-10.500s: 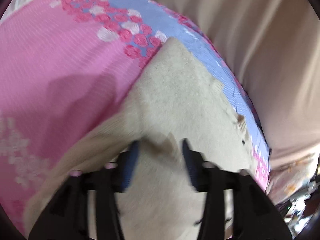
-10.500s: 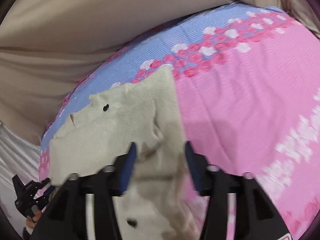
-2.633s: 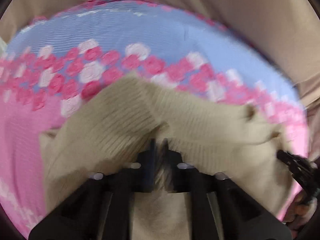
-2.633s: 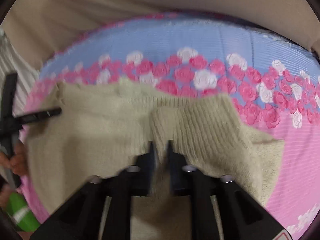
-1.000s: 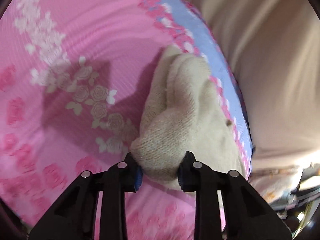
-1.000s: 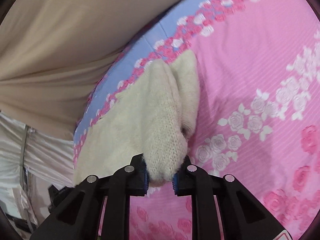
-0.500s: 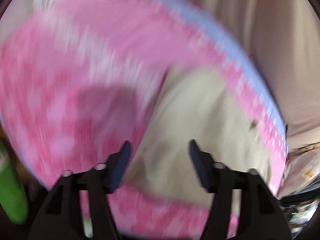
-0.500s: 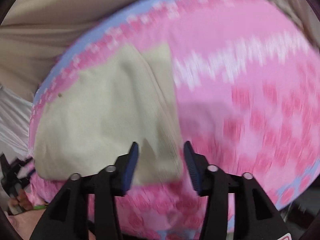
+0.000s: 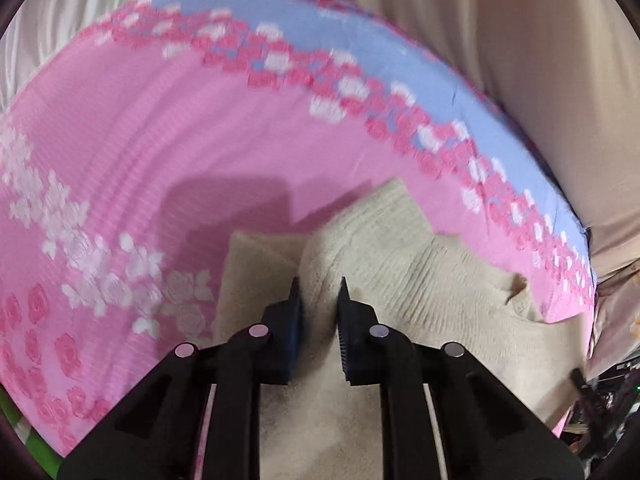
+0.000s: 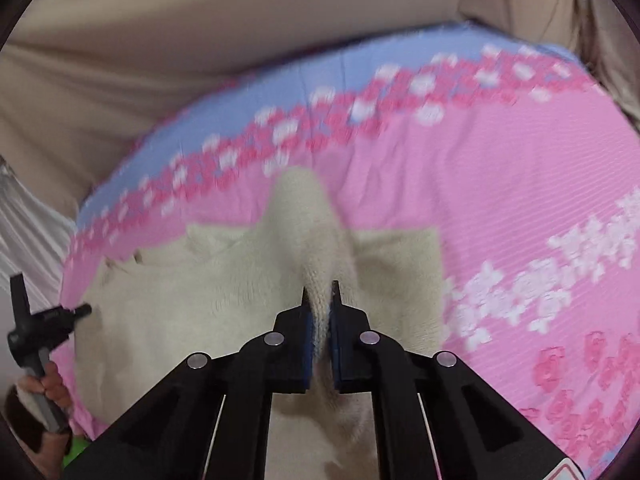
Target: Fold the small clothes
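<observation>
A cream knitted garment (image 9: 420, 276) lies on a pink floral sheet (image 9: 140, 152). My left gripper (image 9: 319, 286) is shut on a raised fold of the garment at its left part. In the right wrist view the same garment (image 10: 200, 300) spreads to the left, and my right gripper (image 10: 319, 292) is shut on a raised ridge of it (image 10: 316, 240). The left gripper (image 10: 80, 311) and the hand holding it show at the left edge of that view.
The sheet has a blue band with pink and white roses (image 9: 360, 60) along its far edge. Beige fabric (image 10: 200, 40) rises behind the sheet. A green object (image 10: 76, 450) sits at the near left edge.
Half a second ago both grippers were open over the flat garment. Now both have shut on folds of the cream knit and lifted them into ridges.
</observation>
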### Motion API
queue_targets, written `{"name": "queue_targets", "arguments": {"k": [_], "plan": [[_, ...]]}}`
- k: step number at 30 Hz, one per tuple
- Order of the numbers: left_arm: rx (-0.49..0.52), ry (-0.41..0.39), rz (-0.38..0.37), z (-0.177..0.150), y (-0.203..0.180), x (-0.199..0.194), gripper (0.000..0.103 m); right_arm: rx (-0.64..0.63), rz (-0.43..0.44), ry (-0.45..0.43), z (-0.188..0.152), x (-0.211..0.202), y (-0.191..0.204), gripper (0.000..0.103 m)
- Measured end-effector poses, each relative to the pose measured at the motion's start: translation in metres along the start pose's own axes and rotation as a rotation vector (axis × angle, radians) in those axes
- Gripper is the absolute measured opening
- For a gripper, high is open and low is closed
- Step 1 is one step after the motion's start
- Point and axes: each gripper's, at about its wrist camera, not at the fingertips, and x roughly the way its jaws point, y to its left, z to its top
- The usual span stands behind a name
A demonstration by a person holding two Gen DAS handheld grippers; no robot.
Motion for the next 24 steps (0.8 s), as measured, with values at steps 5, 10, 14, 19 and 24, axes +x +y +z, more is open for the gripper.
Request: {"name": "queue_targets", "arguments": {"k": [5,10,14,19,24], "plan": [[0.019,0.045,0.076,0.002,-0.002,0.034,0.024,0.042,-0.06,0.145,-0.011,0.051,-0.031,0.01],[0.044,-0.074,0.053,0.004,-0.024,-0.022,0.037,0.006,0.003,-0.039,0.001,-0.015,0.007,0.019],[0.116,-0.053,0.071,0.002,-0.052,-0.002,0.037,-0.11,-0.034,0.117,-0.008,0.039,0.034,0.018],[0.167,0.0,0.177,-0.009,-0.064,0.038,0.036,-0.026,-0.039,0.114,-0.001,0.043,0.027,0.012],[0.156,0.016,0.166,-0.011,-0.063,0.037,0.039,-0.061,-0.071,0.11,-0.005,0.028,0.028,0.013]]}}
